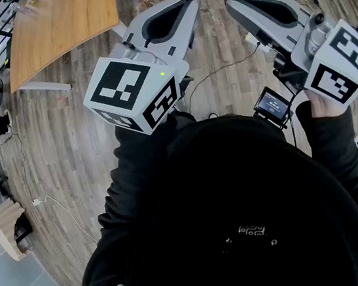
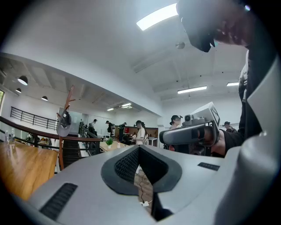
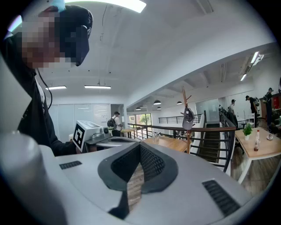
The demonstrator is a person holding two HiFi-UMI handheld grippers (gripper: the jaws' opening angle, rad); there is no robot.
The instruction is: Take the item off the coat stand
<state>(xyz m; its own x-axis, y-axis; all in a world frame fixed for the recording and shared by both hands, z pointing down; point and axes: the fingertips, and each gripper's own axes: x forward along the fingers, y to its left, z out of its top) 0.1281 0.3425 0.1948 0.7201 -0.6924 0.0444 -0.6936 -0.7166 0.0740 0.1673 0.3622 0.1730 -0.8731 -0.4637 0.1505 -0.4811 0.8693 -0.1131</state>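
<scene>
Holding both pairs of jaws clenched on nothing, the left gripper (image 2: 139,148) and right gripper (image 3: 140,146) ride level, probably just being carried in; the grey cap (image 3: 188,117) hangs on the coat stand (image 3: 185,94), well apart.

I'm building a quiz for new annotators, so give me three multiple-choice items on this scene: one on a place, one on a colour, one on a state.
1. The cap hangs: A on the coat stand; B in a box; C on a chair.
2. The cap is: A red; B grey; C yellow.
3. The left gripper and right gripper are: A wide open; B shut on the cap; C shut, empty.
Answers: A, it hangs high on the stand in both gripper views; B, its cloth looks grey; C, each gripper's jaws meet with nothing between them.
</scene>
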